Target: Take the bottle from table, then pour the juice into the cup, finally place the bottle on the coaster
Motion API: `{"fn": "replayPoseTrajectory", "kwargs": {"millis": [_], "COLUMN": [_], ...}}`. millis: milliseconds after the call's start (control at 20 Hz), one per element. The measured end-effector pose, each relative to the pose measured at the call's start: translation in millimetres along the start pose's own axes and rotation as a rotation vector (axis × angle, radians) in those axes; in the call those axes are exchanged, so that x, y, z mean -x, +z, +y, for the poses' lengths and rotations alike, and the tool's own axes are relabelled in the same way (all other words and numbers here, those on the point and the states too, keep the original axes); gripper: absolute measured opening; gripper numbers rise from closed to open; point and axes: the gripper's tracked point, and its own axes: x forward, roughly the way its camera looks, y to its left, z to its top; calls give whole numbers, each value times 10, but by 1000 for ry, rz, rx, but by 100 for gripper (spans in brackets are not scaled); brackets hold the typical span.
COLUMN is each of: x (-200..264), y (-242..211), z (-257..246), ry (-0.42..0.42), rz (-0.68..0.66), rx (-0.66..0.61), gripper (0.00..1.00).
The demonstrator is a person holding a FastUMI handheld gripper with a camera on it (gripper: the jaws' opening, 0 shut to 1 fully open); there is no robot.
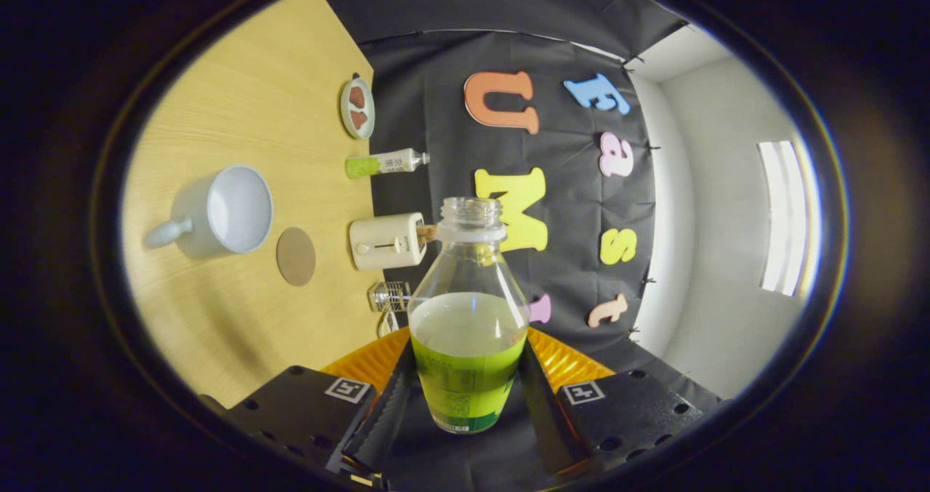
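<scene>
My gripper (468, 386) is shut on the clear uncapped bottle (468, 310), one finger (385, 408) pressing each side of its lower body. Green juice fills roughly the bottle's lower half and its open mouth points away from the fingers. The view is rolled, so the wooden table (240, 114) runs along the left of the fingers. On it stands the pale cup (229, 212) with a handle, its opening empty. The round brown coaster (296, 256) lies flat between the cup and the bottle. The bottle is off the table, apart from both.
A cream toaster (386, 240) stands at the table's back edge, just beside the bottle's neck. A small green-and-white bottle (385, 163), a plate (357, 107) with brown pieces, and a small glass item (391, 297) also line that edge, against the black cloth wall.
</scene>
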Motion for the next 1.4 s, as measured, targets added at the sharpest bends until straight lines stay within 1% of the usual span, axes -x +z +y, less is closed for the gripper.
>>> {"fn": "replayPoseTrajectory", "kwargs": {"millis": [100, 150, 250, 300, 450, 600, 850, 950, 1050, 1200, 1400], "x": [11, 13, 67, 88, 65, 90, -22, -40, -81, -147, -178], "y": [14, 43, 82, 92, 75, 95, 25, 9, -28, -96, -108], "z": [38, 41, 74, 114, 152, 173, 233, 253, 315, 354, 378], "ry": [3, -9, -62, -70, -50, -68, -43, -46, -31, -36, -30], "rz": [-9, -17, -41, -54, -54, -70, -21, -8, 3, 34, 32], "rx": [24, 44, 100, 114, 124, 156, 165, 176, 194, 226, 228], "gripper": [81, 81, 81, 81, 81, 81, 81, 81, 81, 81, 81]}}
